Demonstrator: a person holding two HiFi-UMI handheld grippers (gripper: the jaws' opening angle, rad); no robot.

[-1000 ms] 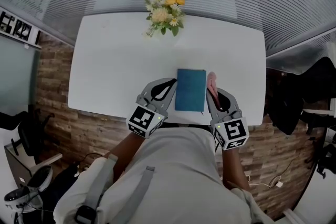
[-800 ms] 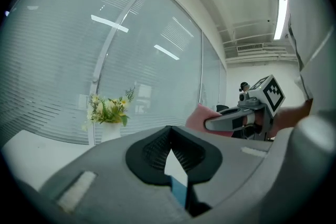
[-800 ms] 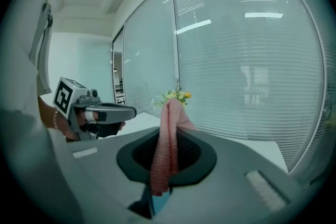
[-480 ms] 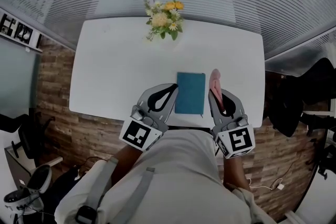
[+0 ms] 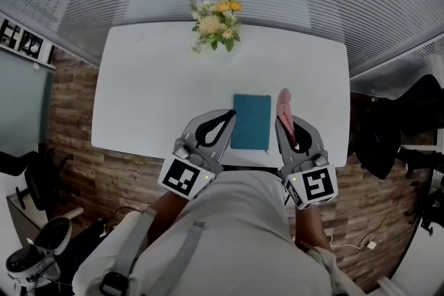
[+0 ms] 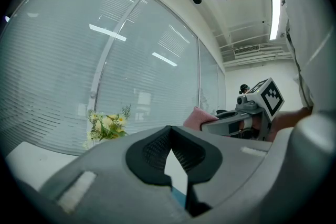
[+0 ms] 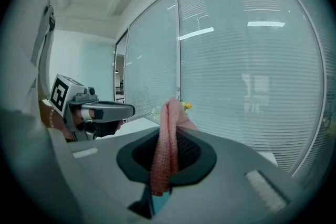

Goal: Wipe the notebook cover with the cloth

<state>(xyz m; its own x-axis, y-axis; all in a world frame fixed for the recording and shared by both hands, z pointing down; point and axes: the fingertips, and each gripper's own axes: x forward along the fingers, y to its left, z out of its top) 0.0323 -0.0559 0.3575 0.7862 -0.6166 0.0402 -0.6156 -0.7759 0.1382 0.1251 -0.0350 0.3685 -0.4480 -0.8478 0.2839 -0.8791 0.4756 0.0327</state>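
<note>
Left gripper [image 5: 227, 116]: jaws closed tip to tip, nothing between them. It sits just beside the notebook [image 5: 251, 122], at its 9 o'clock. Right gripper [image 5: 283, 123]: jaws clamped on the pink cloth [image 5: 283, 102], which stands upright out of them at the notebook's 3 o'clock. The notebook lies flat, cover up, by the near edge of the table [image 5: 152, 93]. Flowers [image 5: 216, 23] stand at its 11 o'clock, at the far edge.
</note>
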